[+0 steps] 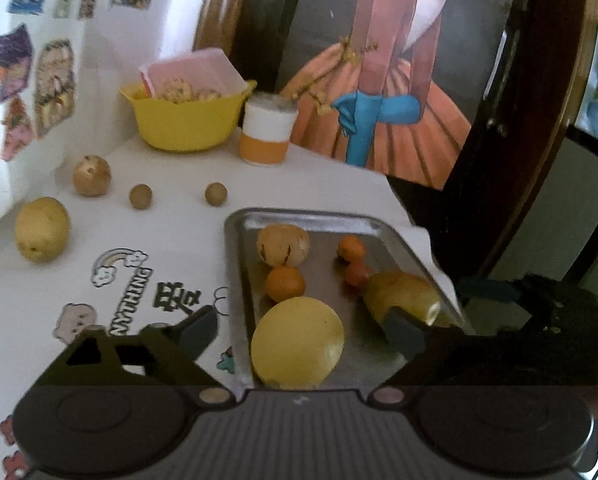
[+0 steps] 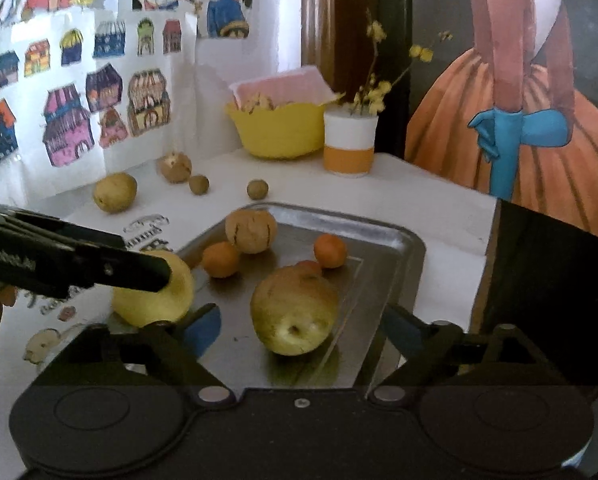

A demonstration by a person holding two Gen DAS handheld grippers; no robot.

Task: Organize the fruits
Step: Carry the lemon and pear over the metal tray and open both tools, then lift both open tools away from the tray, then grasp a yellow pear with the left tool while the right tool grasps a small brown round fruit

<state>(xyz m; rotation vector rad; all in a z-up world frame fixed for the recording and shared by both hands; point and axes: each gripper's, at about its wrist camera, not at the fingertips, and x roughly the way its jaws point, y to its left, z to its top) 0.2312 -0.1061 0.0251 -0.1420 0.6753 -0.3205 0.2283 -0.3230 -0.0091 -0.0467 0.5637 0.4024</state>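
A metal tray [image 1: 299, 216] [image 2: 339, 216] holds a large yellow fruit [image 1: 297, 340] [image 2: 155, 292], a yellow-green pear [image 1: 403, 294] [image 2: 295, 310], a tan striped fruit [image 1: 283, 245] [image 2: 251, 232] and three small oranges [image 1: 285, 283] [image 2: 220, 259]. My left gripper [image 1: 299, 332] is open, its fingers either side of the yellow fruit without touching it. My right gripper [image 2: 299, 330] is open around the pear, also with gaps. In the right wrist view, the left gripper's dark arm crosses in front of the yellow fruit.
On the white table left of the tray lie a yellow fruit [image 1: 42, 229], a brown fruit [image 1: 92, 175] and two small brown balls [image 1: 140, 196]. A yellow bowl [image 1: 187, 120] and a white-orange cup [image 1: 267, 132] stand at the back. The table edge runs right of the tray.
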